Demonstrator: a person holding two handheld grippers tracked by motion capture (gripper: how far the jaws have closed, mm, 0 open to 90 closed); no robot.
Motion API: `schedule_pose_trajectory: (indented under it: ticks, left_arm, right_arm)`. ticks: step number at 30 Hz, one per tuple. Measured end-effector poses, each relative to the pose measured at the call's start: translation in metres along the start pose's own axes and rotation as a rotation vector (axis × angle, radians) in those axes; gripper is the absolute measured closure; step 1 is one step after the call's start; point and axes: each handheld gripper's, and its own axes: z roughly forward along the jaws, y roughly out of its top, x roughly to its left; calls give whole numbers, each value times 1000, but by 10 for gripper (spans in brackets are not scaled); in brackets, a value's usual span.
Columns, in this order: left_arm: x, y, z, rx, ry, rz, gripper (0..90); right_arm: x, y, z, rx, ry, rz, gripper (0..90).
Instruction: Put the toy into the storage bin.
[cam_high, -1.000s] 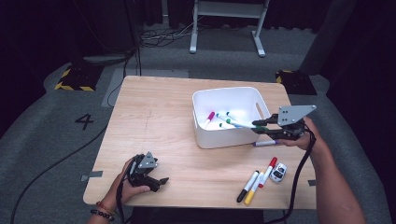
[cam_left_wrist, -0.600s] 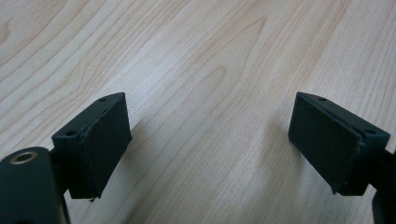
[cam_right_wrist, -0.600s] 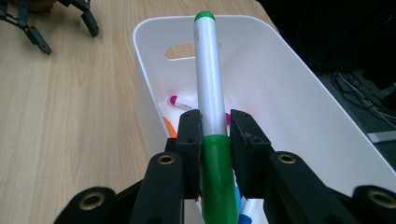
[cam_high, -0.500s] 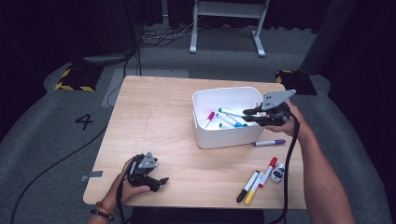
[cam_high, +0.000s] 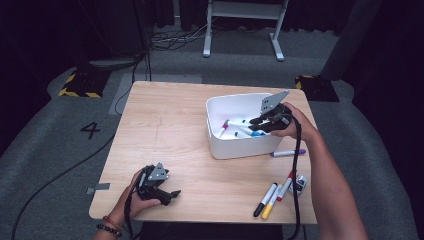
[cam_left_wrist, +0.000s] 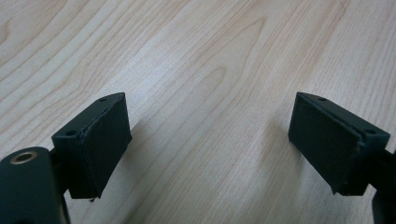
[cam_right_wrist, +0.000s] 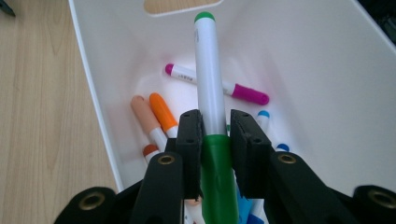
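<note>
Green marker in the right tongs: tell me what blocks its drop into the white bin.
Nothing visible does. The right tongs hold the green marker over the white bin, above loose markers.

Two black handheld tongs, left (cam_high: 172, 193) and right (cam_high: 255, 121), each topped by a grey three-cornered plate and trailing a black cable. Flat black pads (cam_left_wrist: 100, 140), brass-coloured screws. Bare forearms; beaded bracelets (cam_high: 111, 225) on the left wrist.

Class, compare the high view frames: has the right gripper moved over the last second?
Yes. The right gripper, shut on a green marker, has travelled from beside the white bin's right wall to above its inside, toward the table's left.
</note>
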Motion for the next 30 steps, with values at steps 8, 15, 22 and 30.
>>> schedule_pose_trajectory:
  ticks: [8,15,22,30]
  left_arm:
    - [0,0,0,0,0,-1,131]
    - [0,0,0,-1,2,1,132]
    - [0,0,0,-2,2,1,132]
    - [0,0,0,0,3,1,132]
  right_arm:
    - [-2,4,11,110,29,-18,741]
    - [1,2,13,155,76,-1,739]
    - [2,-1,12,155,78,0,735]
    - [6,-5,-13,49,-13,4,649]
